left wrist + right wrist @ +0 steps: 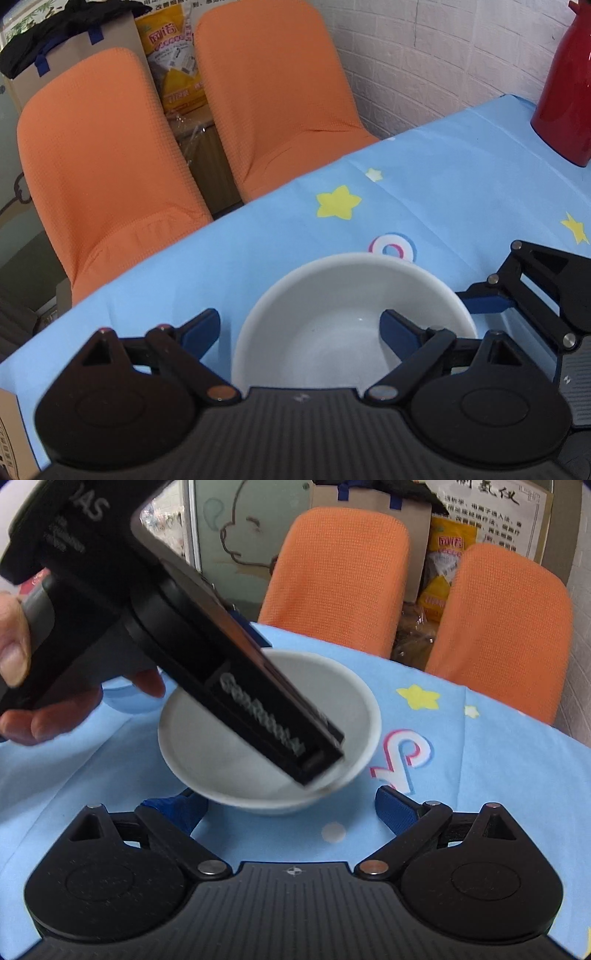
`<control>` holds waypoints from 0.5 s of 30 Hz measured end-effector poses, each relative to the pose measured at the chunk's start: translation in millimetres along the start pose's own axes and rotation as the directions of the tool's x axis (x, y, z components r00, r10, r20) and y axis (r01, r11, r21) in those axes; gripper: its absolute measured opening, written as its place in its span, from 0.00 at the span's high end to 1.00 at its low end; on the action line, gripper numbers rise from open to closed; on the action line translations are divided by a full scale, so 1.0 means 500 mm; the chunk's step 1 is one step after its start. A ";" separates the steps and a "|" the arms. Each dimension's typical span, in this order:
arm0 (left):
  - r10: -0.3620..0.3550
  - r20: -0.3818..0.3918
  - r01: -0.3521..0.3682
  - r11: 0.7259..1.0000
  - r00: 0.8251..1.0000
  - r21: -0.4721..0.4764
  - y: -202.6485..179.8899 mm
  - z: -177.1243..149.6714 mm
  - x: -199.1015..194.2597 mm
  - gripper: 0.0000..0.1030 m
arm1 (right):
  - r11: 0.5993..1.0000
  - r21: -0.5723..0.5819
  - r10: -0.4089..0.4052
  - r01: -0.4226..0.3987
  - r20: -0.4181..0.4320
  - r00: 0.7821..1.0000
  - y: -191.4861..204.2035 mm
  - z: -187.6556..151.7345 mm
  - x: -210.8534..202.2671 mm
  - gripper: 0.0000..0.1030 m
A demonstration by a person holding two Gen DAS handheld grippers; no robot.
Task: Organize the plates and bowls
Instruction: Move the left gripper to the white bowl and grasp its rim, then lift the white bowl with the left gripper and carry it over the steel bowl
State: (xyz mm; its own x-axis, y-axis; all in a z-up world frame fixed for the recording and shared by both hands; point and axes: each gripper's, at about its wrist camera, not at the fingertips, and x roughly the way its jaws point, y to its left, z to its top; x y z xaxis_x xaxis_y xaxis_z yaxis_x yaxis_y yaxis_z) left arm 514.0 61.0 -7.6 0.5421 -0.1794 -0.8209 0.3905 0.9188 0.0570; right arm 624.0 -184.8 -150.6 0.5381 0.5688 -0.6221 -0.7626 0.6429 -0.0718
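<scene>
A white bowl (343, 314) stands on the blue star-patterned tablecloth (443, 177). My left gripper (301, 330) is open: its right finger reaches inside the bowl, its left finger is outside the bowl's left wall. The right gripper's body shows at the right edge of the left wrist view (535, 295). In the right wrist view the same bowl (258, 775) lies just ahead of my open, empty right gripper (291, 806), and the left gripper's black body (192, 635) hangs over it, held by a hand.
Two orange-covered chairs (110, 177) (280, 92) stand along the table's far edge. A red jug (565, 81) stands at the table's right back. A cardboard box (11, 435) is at the near left. A white brick wall is behind.
</scene>
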 end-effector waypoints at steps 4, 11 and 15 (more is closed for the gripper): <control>-0.044 -0.006 0.044 0.998 0.999 -0.033 0.007 -0.006 -0.002 0.27 | 1.000 0.006 -0.009 0.009 0.039 0.999 0.000 0.001 -0.001 0.20; -0.065 -0.001 0.065 0.997 0.998 -0.042 -0.001 -0.009 -0.006 0.33 | 0.999 -0.010 -0.040 0.041 0.095 0.995 0.010 0.014 -0.012 0.20; -0.069 0.013 0.069 0.997 0.998 -0.034 -0.010 -0.013 -0.015 0.33 | 0.999 -0.008 -0.043 0.044 0.098 0.994 0.007 0.009 -0.016 0.20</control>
State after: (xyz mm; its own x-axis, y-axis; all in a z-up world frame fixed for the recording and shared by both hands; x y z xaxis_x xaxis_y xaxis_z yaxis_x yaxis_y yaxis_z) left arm 503.2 59.9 -5.7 0.5234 -0.2470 -0.8155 0.4020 0.9155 -0.0193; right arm 618.7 -184.7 -142.3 0.6027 0.5881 -0.5393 -0.7412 0.6630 -0.1054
